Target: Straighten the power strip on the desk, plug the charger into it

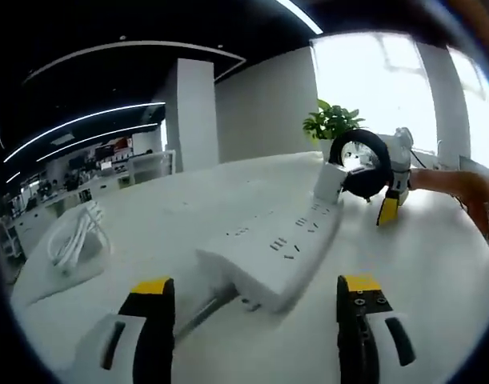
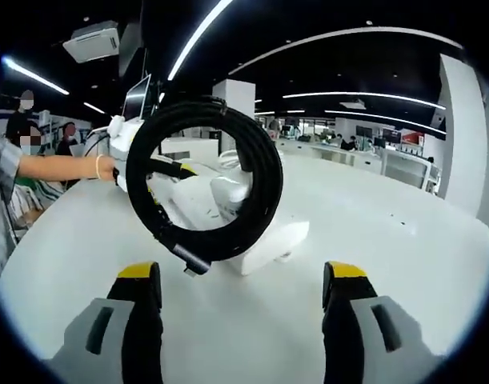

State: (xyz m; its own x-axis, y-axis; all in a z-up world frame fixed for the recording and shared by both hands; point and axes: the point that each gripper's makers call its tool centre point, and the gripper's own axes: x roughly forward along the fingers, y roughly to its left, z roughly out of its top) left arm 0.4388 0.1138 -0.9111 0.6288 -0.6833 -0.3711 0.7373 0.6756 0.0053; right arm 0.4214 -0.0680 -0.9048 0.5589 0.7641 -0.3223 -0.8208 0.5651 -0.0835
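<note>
power strip [image 1: 272,248] lies flat on bench [image 1: 436,264], between left gripper [image 1: 260,308] fingers, spread and empty, ready to square it. charger [image 1: 330,181] with black cable coil [image 2: 204,188] sits at strip's far end, apparently plugged. right gripper [image 2: 240,300] fingers spread, empty.

White power strip [image 1: 278,246], white desk [image 1: 436,256], black coiled cable [image 2: 204,180], green plant [image 1: 332,122]
</note>
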